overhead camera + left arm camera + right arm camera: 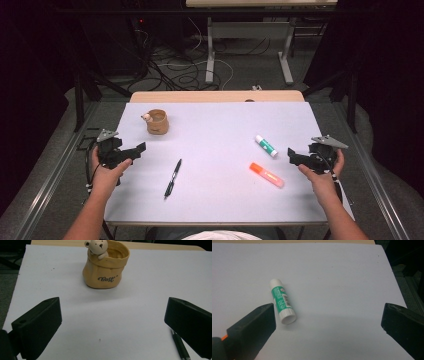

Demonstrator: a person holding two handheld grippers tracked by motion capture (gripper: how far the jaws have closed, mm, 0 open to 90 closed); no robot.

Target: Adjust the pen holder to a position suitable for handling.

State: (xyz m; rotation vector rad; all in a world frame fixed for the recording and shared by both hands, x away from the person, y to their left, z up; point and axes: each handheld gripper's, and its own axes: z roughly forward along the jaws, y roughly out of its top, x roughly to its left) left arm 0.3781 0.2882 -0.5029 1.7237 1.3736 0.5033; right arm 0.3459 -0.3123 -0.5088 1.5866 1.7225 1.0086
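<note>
A tan bag-shaped pot (157, 121) with a small bear figure on its rim stands at the back left of the white table top (215, 125). My left gripper (136, 151) hovers open and empty in front of the pot (106, 265), well short of it. A black pen (173, 178) lies near the table's middle; its tip (180, 346) lies under the jaw on the right of the left gripper view. On the right lie a green-and-white glue stick (266, 146) and an orange highlighter (266, 175). My right gripper (292, 157) stands open and empty beside the glue stick (282, 301).
A wooden strip (217, 96) runs along the table's far edge. Beyond it are floor cables (175, 70) and the metal legs of another table (286, 55). Grey rails (55, 165) flank both sides. A person's forearms come in from the front edge.
</note>
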